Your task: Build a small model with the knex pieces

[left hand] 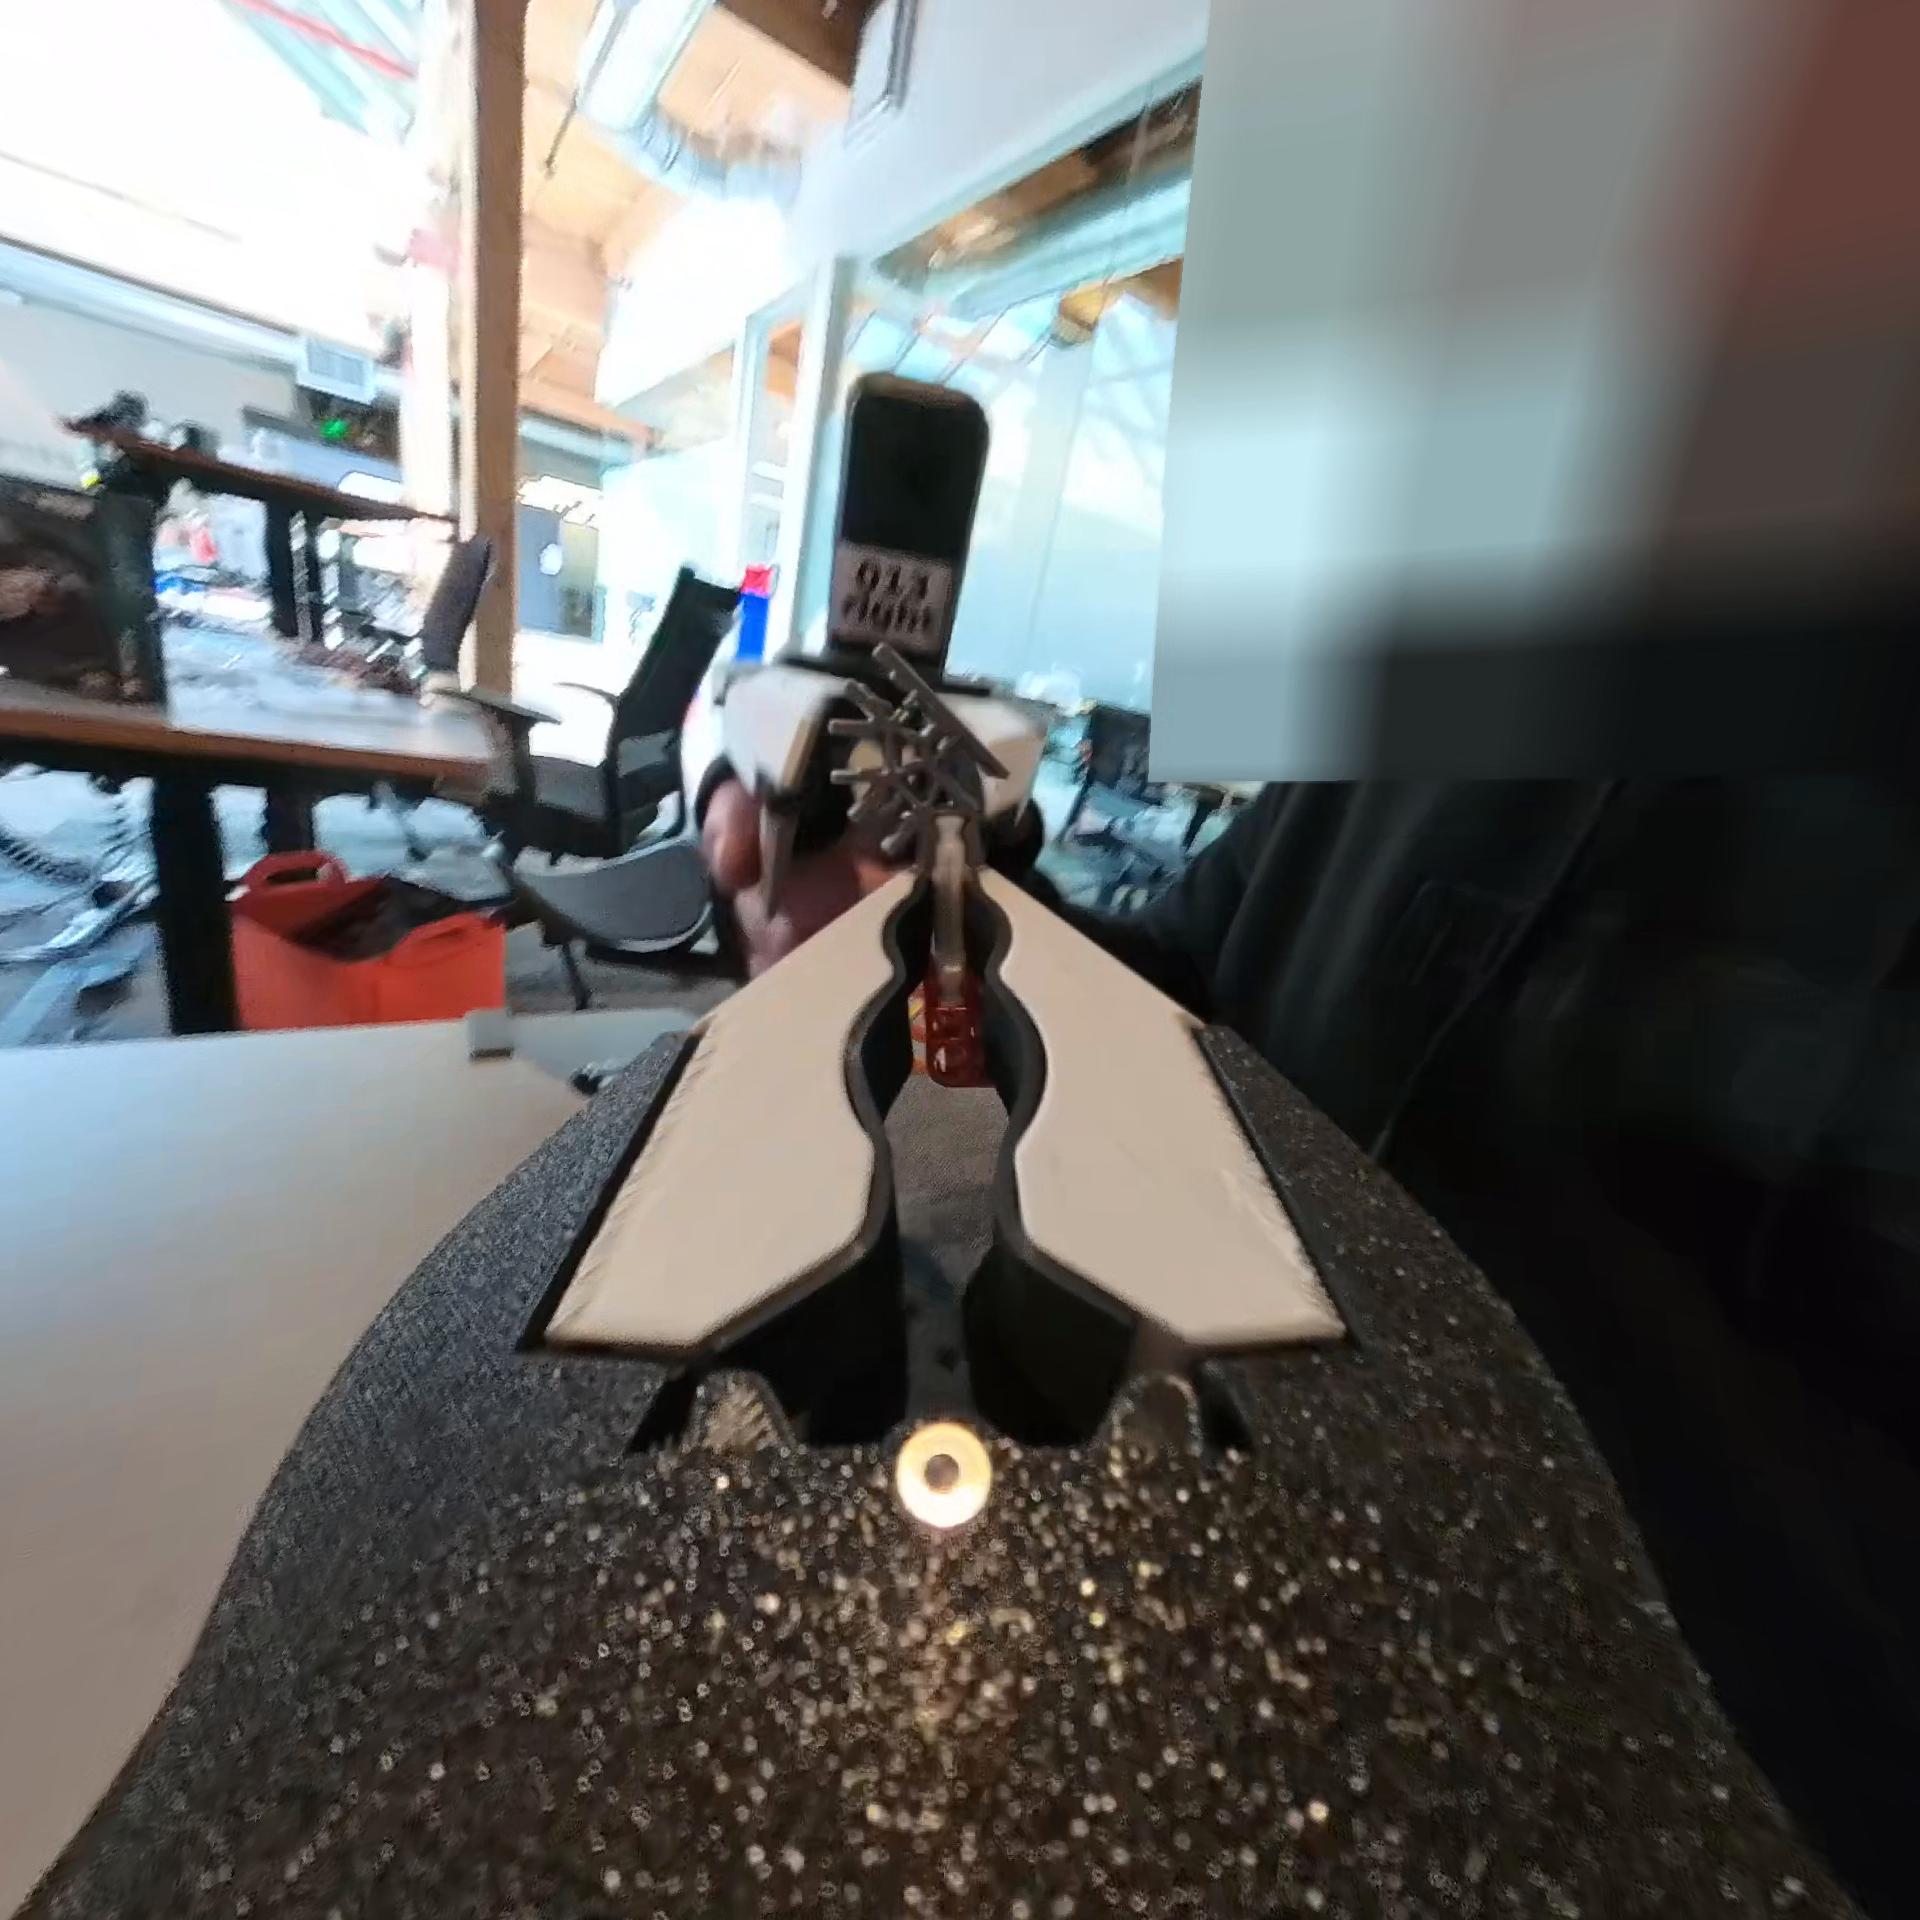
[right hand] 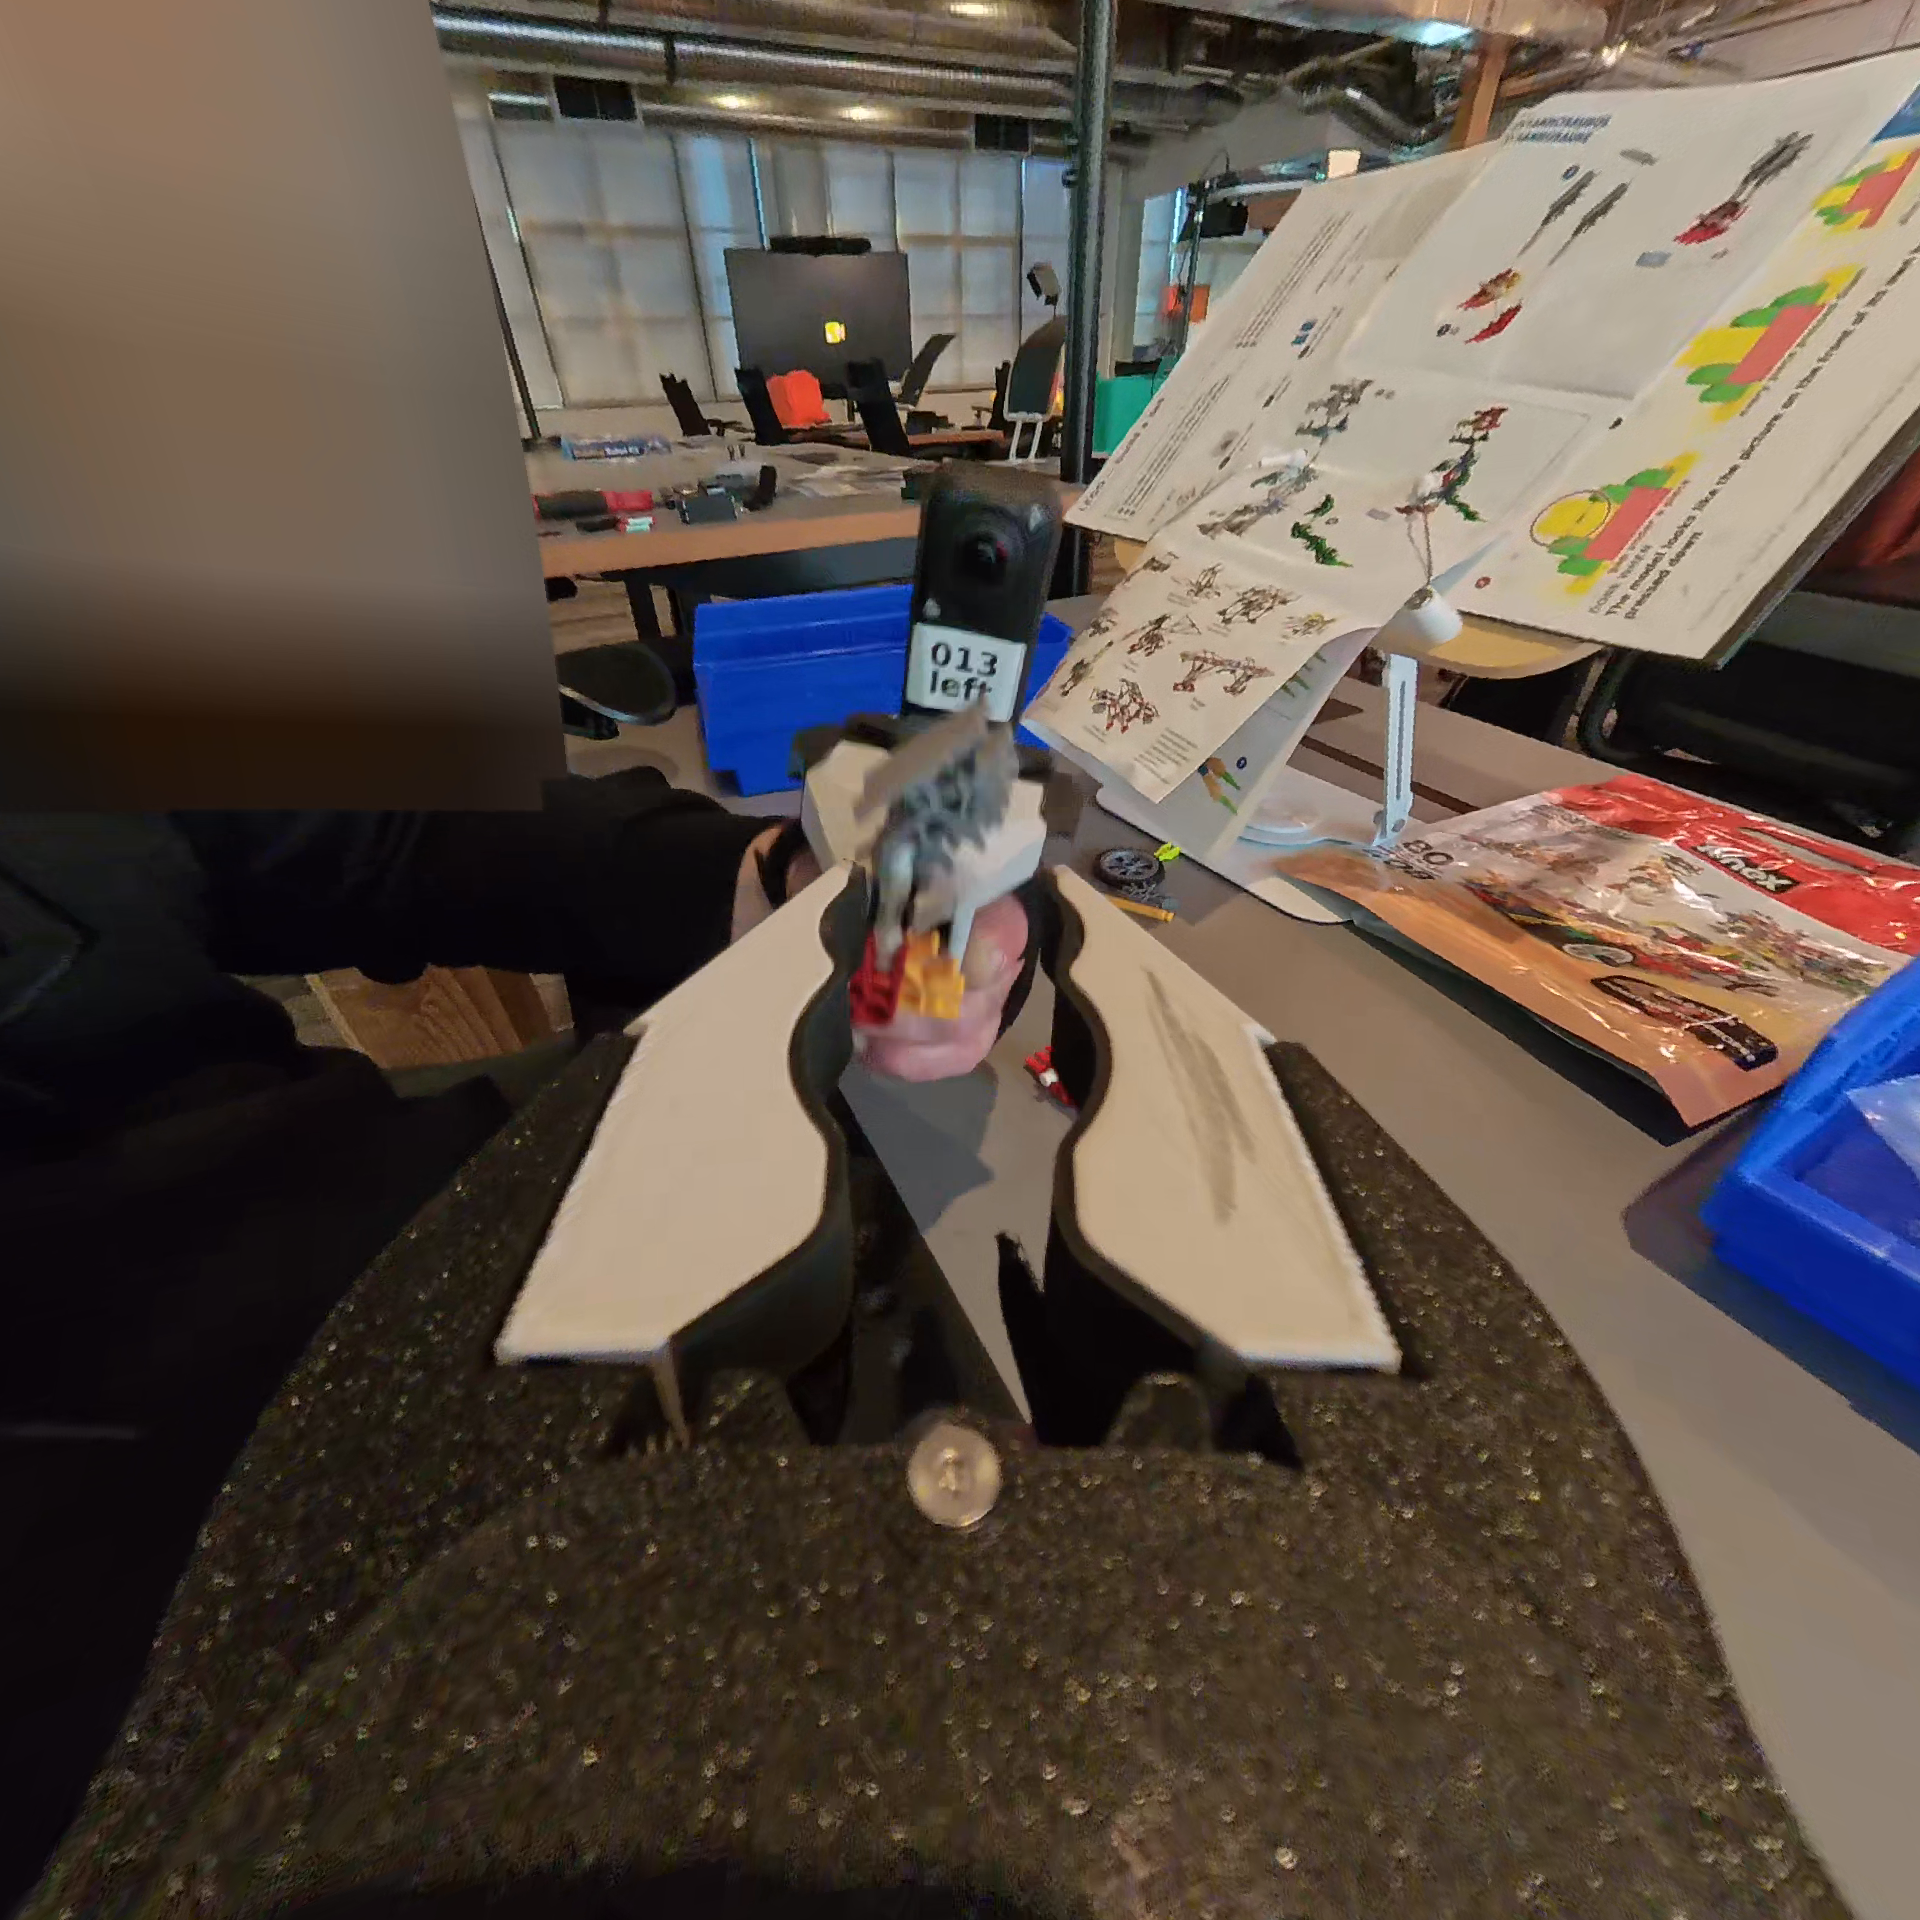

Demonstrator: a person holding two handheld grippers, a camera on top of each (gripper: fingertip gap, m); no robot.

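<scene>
The left gripper was clamped on a small grey, red and yellow toy model, held just ahead of the right gripper, whose fingers stood apart.

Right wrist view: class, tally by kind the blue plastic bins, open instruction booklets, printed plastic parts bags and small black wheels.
Blue plastic bins: 2
Open instruction booklet: 1
Printed plastic parts bag: 1
Small black wheel: 1
Total: 5
</scene>
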